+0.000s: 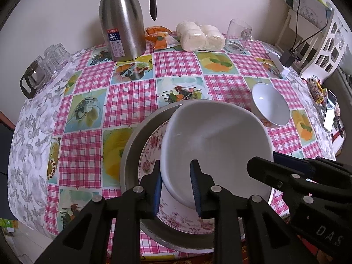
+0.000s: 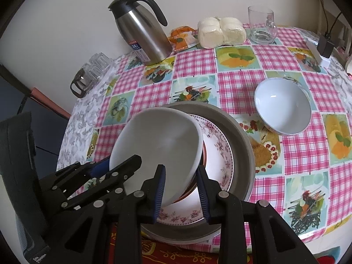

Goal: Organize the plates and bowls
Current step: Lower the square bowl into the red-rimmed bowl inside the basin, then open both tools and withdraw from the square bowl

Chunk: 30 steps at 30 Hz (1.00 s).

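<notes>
A large white bowl (image 1: 215, 136) (image 2: 158, 140) hangs tilted over a floral plate (image 1: 151, 154) (image 2: 220, 158) that lies in a grey metal pan (image 1: 136, 140) (image 2: 239, 136). My left gripper (image 1: 176, 169) is shut on the bowl's near rim, one pad outside the wall and one inside. My right gripper (image 2: 181, 176) is shut on the opposite side of the same rim; a brown-rimmed dish (image 2: 203, 156) peeks out beneath the bowl. Each gripper shows at the edge of the other's view. A small white bowl (image 1: 270, 105) (image 2: 283, 107) stands upright on the cloth to the right.
Along the back of the checked tablecloth stand a steel thermos jug (image 1: 123, 22), a bag of buns (image 1: 200, 36) and a glass mug (image 1: 238, 35). Glasses (image 1: 50, 59) crowd the left edge. A charger (image 1: 286, 59), a white rack (image 1: 319, 33) and a phone (image 1: 330, 112) sit right.
</notes>
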### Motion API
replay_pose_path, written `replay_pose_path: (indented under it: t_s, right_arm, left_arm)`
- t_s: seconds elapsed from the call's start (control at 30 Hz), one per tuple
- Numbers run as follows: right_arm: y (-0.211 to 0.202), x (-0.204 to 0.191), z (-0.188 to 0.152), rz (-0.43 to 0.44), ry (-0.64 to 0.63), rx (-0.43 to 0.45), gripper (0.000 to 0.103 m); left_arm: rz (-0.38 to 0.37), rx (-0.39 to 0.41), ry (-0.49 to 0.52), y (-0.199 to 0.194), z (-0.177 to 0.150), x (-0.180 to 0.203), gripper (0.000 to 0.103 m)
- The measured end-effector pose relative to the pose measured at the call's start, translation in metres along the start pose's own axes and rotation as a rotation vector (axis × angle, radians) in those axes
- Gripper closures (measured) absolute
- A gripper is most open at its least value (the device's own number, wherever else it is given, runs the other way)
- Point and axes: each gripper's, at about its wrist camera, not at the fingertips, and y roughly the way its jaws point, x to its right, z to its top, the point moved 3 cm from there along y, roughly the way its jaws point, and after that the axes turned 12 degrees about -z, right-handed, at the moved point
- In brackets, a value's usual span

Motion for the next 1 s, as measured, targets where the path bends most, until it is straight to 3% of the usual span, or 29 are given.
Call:
replay_pose_path:
  t_s: [0.47,0.7,0.87,0.97,1.0]
  right_arm:
    - [-0.008,0.002,0.003,0.021,0.023,0.028,0.071]
    - [-0.015,0.003,0.005,0.008,0.028,0.072,0.071]
    - [-0.021,0.004,0.008,-0.005,0.026,0.112,0.071]
    - [-0.024,0.005,0.010,-0.022,0.023,0.135,0.059]
    - [-0.025,0.005,0.010,-0.030,0.022,0.144,0.050]
  left_arm:
    - [-0.005,0.012,-0.006,-0.002,0.001,0.000,0.076]
    - [-0.018,0.065,-0.016,-0.013,0.005,-0.001,0.075]
    - [-0.032,0.143,-0.036,-0.029,0.011,-0.004,0.061]
    - [-0.026,0.188,-0.065,-0.038,0.014,-0.010,0.048]
    - [-0.020,0.196,-0.078,-0.039,0.015,-0.013,0.046]
